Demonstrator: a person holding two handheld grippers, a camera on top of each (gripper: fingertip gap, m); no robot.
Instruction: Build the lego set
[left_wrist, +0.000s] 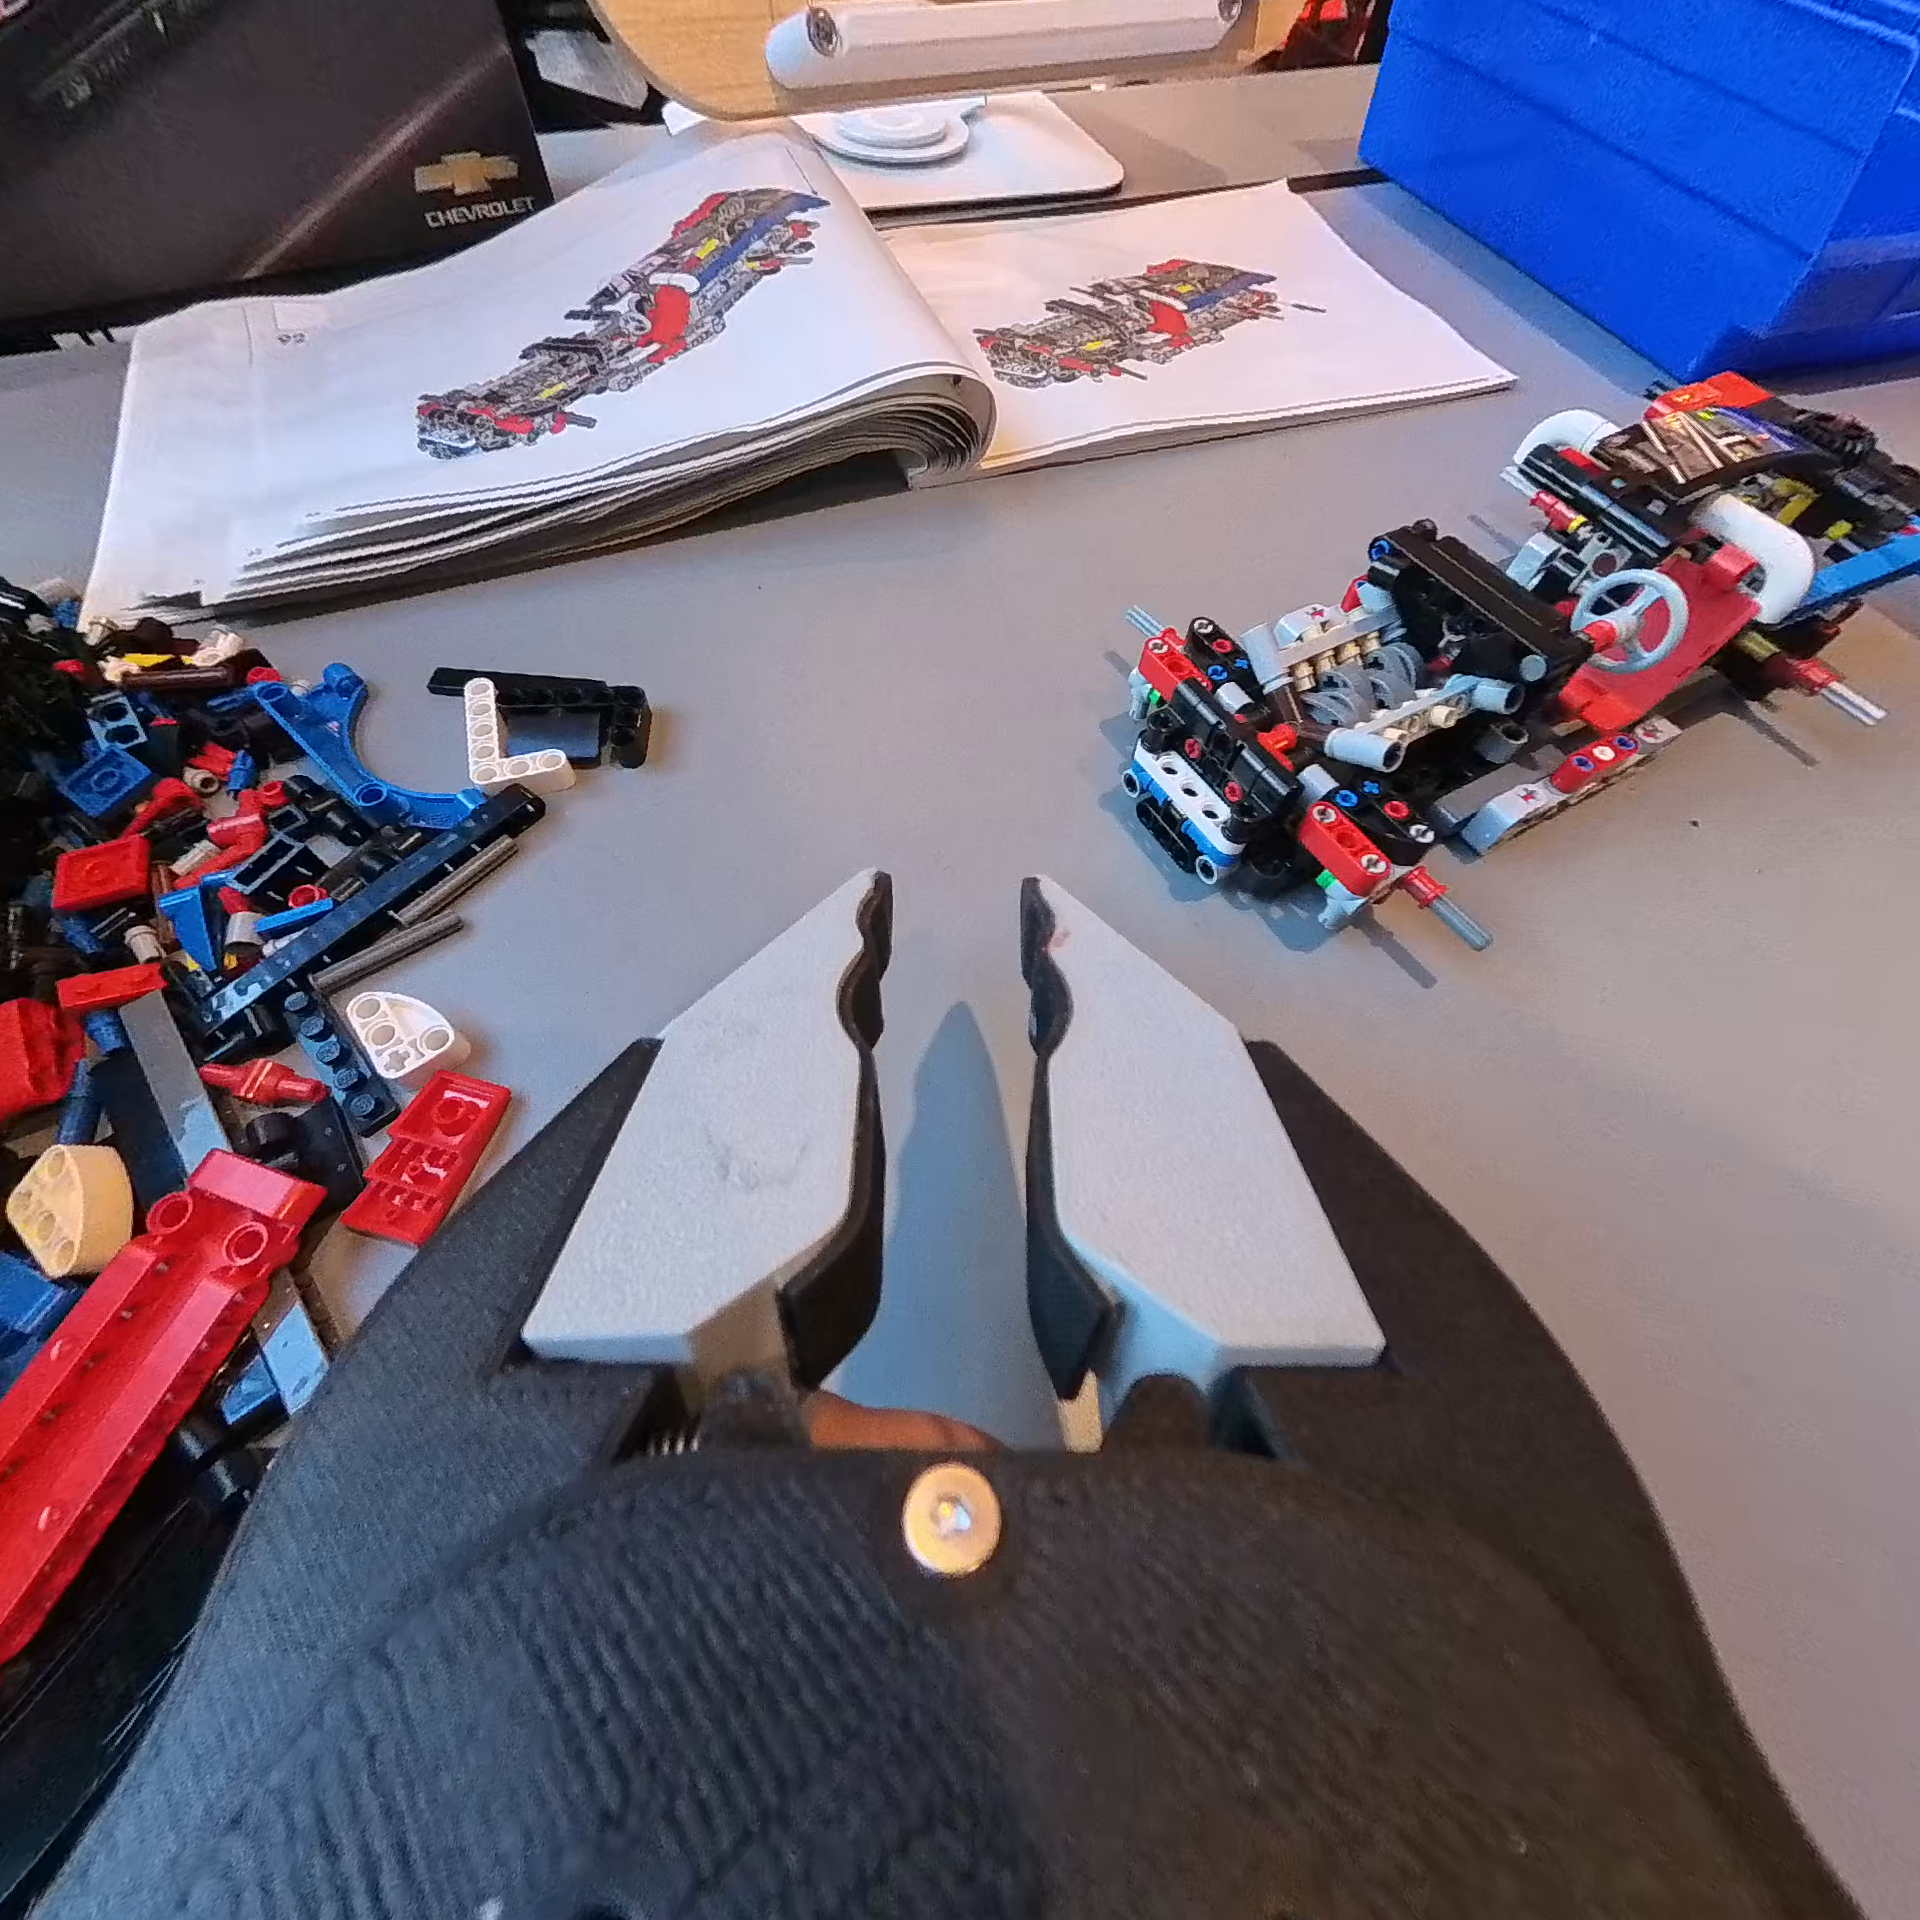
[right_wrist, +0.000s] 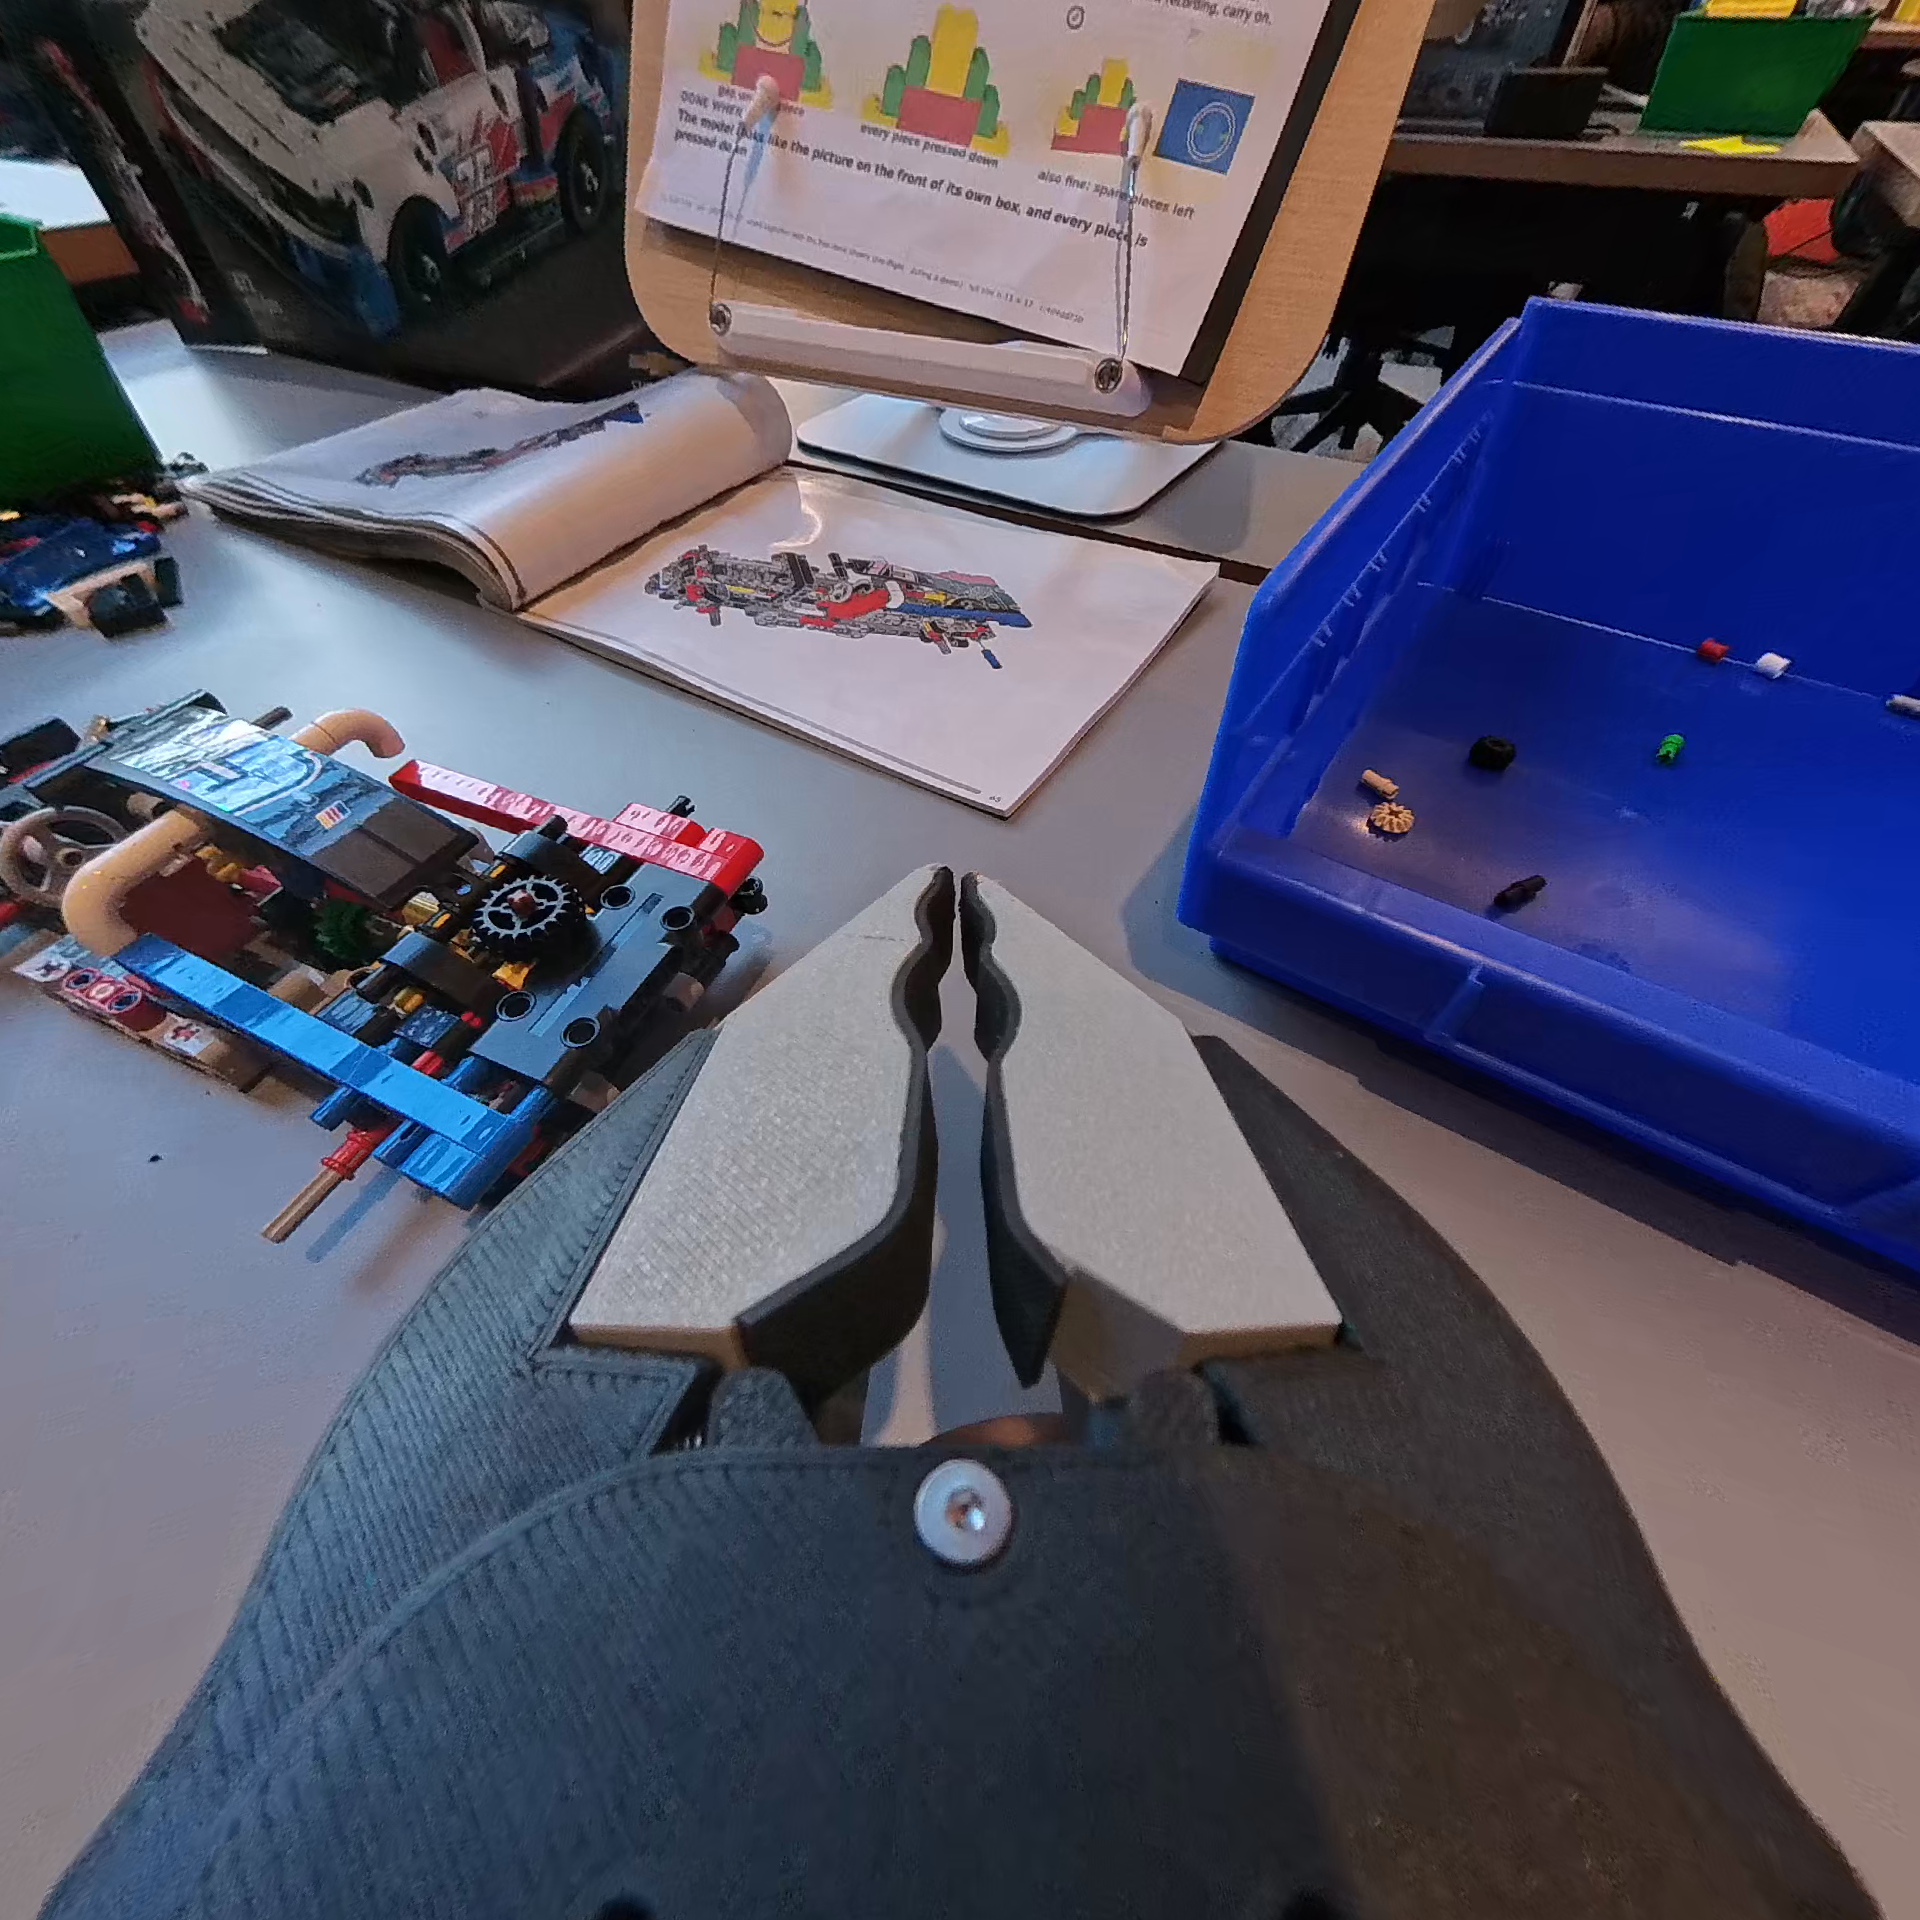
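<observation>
The left gripper hovered over bare grey tabletop with its fingers parted and nothing between them. The right gripper hovered likewise, its tips pressed together on nothing.

Judged step: selecting the next part. For a clean pick, the left gripper would best take an outlying piece, such as the white L-shaped beam lying clear of the pile, approached from above with the fingers across its narrow width. The right gripper would need to part its fingers before steadying the model.

The loose parts pile lay along the left edge of the tabletop. The part-built car chassis rested toward the right side, well apart from the pile. Behind both, the open instruction booklet lay toward the far edge.

Containers: the blue bin stood at the right edge, nearly empty, holding a few small scattered parts, among them a tan gear, a black pin and a green piece. A green bin stood at the far left; its contents were not visible.
</observation>
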